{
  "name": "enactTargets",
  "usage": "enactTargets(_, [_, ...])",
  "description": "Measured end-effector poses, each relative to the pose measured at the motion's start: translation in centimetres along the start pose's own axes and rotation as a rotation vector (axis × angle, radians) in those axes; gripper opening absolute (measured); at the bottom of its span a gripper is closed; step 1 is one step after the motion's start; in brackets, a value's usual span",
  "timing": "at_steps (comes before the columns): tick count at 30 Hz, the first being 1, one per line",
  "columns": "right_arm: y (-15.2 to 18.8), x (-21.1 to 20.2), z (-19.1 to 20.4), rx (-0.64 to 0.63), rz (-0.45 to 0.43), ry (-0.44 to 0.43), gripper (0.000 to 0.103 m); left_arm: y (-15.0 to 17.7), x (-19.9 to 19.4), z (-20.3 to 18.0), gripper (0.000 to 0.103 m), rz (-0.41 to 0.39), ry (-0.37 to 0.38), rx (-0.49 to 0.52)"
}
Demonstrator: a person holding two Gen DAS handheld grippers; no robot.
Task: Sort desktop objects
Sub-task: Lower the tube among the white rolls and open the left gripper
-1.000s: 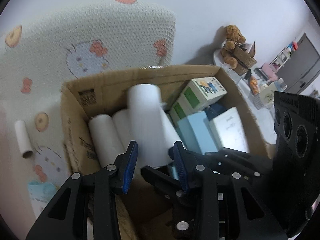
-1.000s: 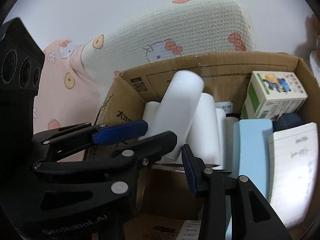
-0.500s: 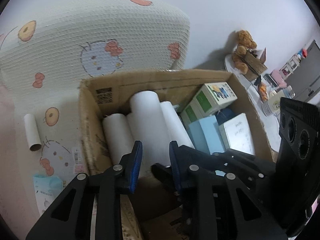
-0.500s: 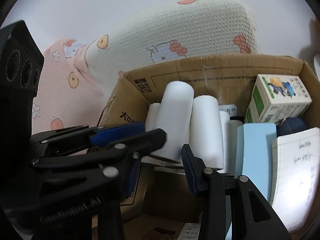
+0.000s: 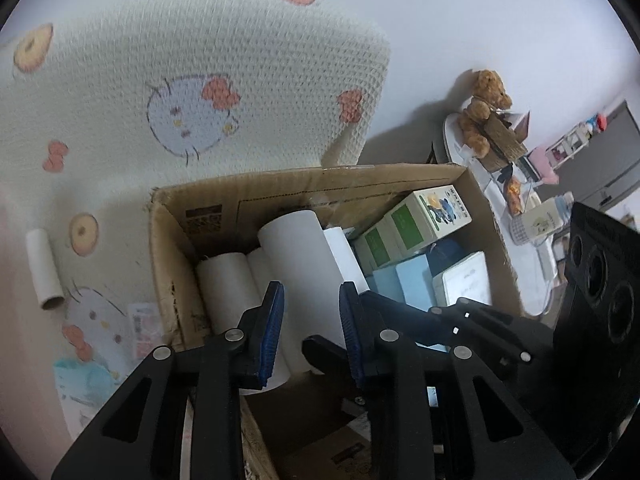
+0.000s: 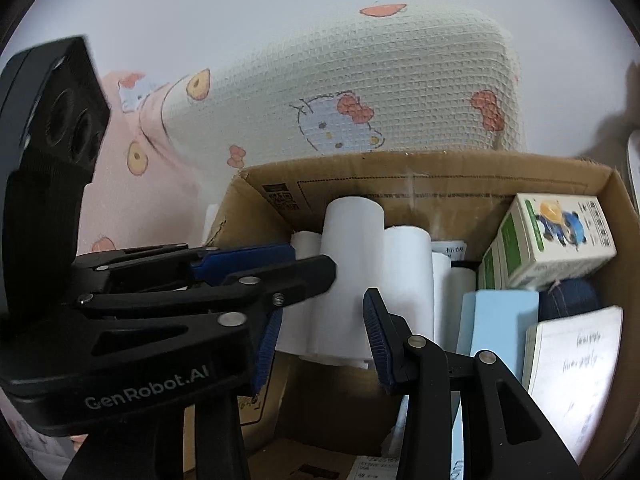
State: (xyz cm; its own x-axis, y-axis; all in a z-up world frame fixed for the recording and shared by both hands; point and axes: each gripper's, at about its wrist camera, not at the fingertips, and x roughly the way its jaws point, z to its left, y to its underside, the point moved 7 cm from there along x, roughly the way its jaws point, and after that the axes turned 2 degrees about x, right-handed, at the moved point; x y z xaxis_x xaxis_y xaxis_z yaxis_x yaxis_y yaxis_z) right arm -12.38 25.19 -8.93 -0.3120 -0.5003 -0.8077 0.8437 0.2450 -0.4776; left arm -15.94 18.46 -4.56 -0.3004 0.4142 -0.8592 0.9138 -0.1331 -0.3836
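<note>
Over the cardboard box (image 5: 176, 240) both grippers hang pointing steeply down. Compared with a second ago, the left gripper (image 5: 311, 322) has narrowed its jaws a good bit, and the big white paper roll (image 5: 304, 276) that was tipped up high has settled lower, leaning on the other rolls. The view has also slid so more of the blanket (image 5: 200, 80) and the loose cardboard tube (image 5: 43, 268) show on the left.

Now the roll sits right between the left gripper's blue pads; they look to be against its sides, so I'd call that a grip on the roll. The right gripper (image 6: 320, 340) is close in front of the same roll (image 6: 348, 264), jaws apart with nothing pinched, and the left gripper crosses in front of its left finger.

Texture-wise: the rolls are smooth, matte white cylinders, the box is corrugated brown card with a printed barcode label, and the blanket is a cream waffle weave with cartoon cat faces and red bows. On the right side of the box are a green-and-white carton (image 6: 560, 236), a pale blue box (image 6: 496, 324) and a white notebook (image 6: 572, 364) with handwriting.
</note>
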Motion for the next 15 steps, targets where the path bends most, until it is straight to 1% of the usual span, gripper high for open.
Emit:
enactTargets(3, [-0.4, 0.5, 0.0, -0.016, 0.011, 0.009, 0.038, 0.0, 0.0, -0.1, 0.028, 0.005, -0.01, 0.008])
enactTargets(5, [-0.4, 1.0, -0.1, -0.024, 0.029, -0.001, 0.038, 0.2, 0.1, 0.1, 0.023, 0.017, -0.022, 0.003])
enactTargets(8, [-0.2, 1.7, -0.2, -0.033, 0.061, -0.012, 0.038, 0.5, 0.1, 0.4, 0.023, 0.03, -0.033, -0.004])
enactTargets(12, [0.0, 2.3, 0.5, -0.055, 0.075, -0.056, 0.038, 1.0, -0.2, 0.8, 0.023, 0.033, -0.055, -0.012])
enactTargets(13, [0.0, 2.3, 0.7, -0.069, 0.072, -0.052, 0.038, 1.0, -0.3, 0.9, 0.023, 0.028, -0.066, -0.014])
enactTargets(15, [-0.1, 2.3, 0.7, -0.084, 0.068, -0.035, 0.038, 0.9, -0.6, 1.0, 0.023, 0.011, -0.115, 0.011])
